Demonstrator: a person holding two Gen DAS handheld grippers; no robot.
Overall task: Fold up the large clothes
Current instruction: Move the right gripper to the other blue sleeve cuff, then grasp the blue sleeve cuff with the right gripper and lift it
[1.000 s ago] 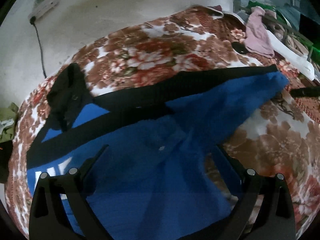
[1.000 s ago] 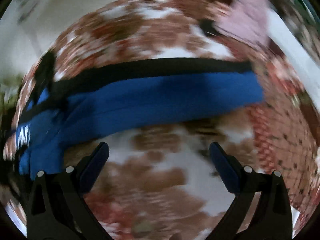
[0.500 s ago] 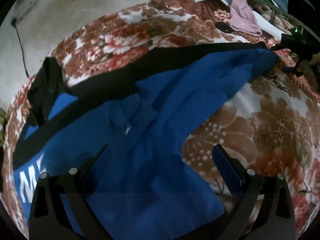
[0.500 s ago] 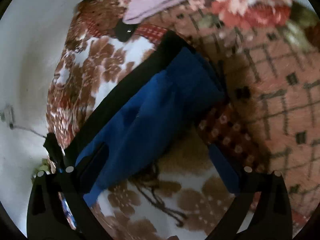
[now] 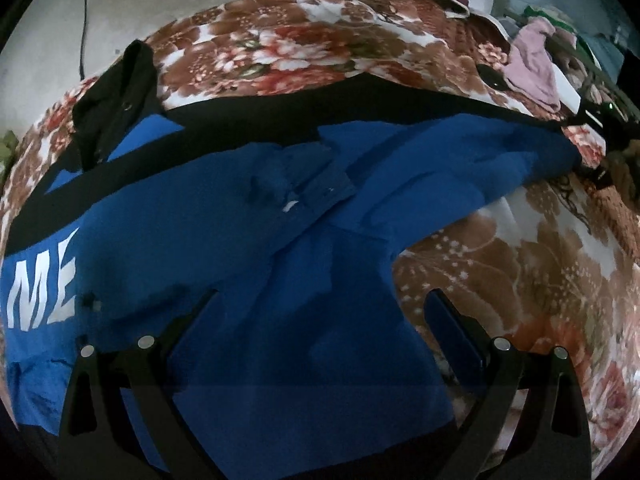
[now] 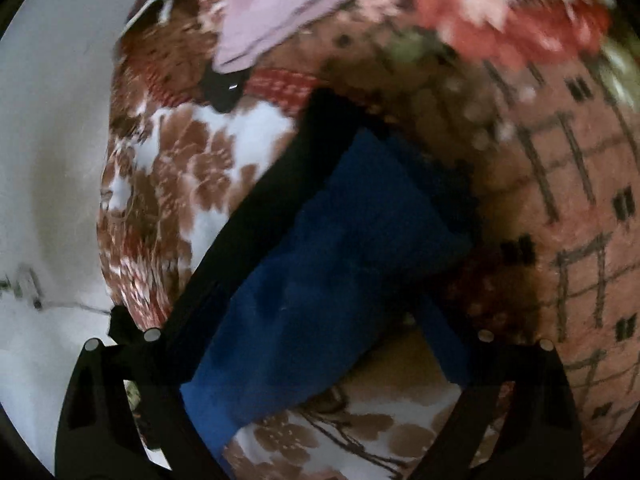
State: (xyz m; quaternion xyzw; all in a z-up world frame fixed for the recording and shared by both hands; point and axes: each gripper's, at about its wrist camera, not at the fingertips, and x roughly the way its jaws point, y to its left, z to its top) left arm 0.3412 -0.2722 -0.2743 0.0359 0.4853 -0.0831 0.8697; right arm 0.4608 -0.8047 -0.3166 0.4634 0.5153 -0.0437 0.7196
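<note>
**Grippers closing in on blue hoodie**

Floral bedspread [image 5: 520, 272] is carrying a blue-and-black hoodie [image 5: 248, 248], lying spread w/ sleeve [image 6: 320, 280] stretching out. Soft, limp, light fabric, prob. sagging if pinched; best taking cuff/hem edges. Left gripper [image 5: 320, 312] is hovering open over body; right gripper [image 6: 316, 344] is closing, sleeve between jaws, not yet pinched.

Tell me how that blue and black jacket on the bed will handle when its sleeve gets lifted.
The blue and black jacket is probably floppy: it lies creased and rumpled on the floral blanket. The sleeve would likely sag and drag the body after it. The right gripper, jaws closing, straddles it without pinching yet; the thin fabric may slip.
</note>
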